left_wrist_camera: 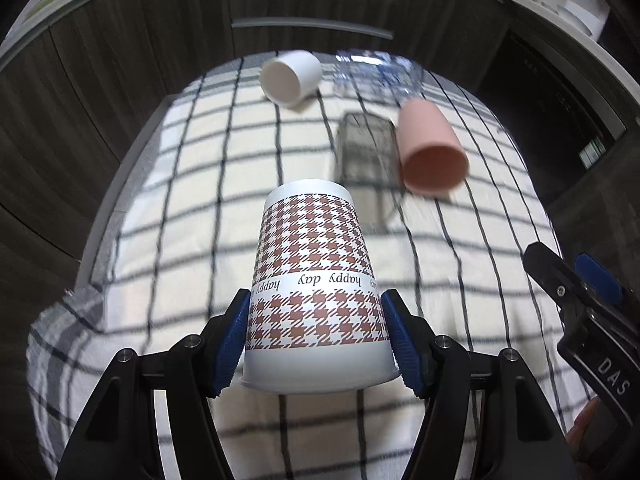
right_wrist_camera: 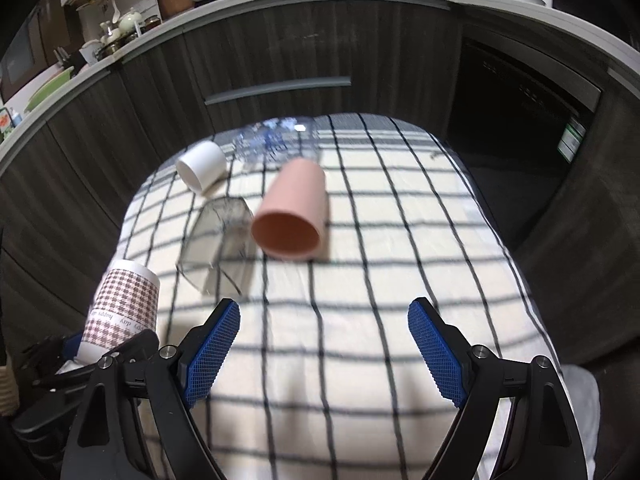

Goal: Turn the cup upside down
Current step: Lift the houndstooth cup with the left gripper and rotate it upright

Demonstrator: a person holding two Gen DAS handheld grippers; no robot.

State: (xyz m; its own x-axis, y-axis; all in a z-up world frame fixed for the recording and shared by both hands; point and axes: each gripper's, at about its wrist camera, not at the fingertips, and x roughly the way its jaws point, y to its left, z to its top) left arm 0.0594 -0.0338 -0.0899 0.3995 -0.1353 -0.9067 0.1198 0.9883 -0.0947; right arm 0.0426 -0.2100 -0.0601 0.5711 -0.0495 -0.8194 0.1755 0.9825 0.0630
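Observation:
My left gripper [left_wrist_camera: 316, 336] is shut on a paper cup with a brown houndstooth print [left_wrist_camera: 316, 280], held upside down with its rim toward me and its base up, over the near part of the checked tablecloth [left_wrist_camera: 180, 240]. The cup also shows at the left of the right wrist view [right_wrist_camera: 124, 308]. My right gripper [right_wrist_camera: 324, 344] is open and empty above the cloth, to the right of the left gripper; it shows at the right edge of the left wrist view [left_wrist_camera: 580, 280].
A pink cup [left_wrist_camera: 430, 148] [right_wrist_camera: 292, 212], a white cup [left_wrist_camera: 290, 78] [right_wrist_camera: 202, 166], a clear dark glass [left_wrist_camera: 366, 148] [right_wrist_camera: 220, 240] and a clear plastic bottle [left_wrist_camera: 376, 70] [right_wrist_camera: 276, 136] lie on their sides farther back. Dark cabinets [right_wrist_camera: 280, 52] stand behind the table.

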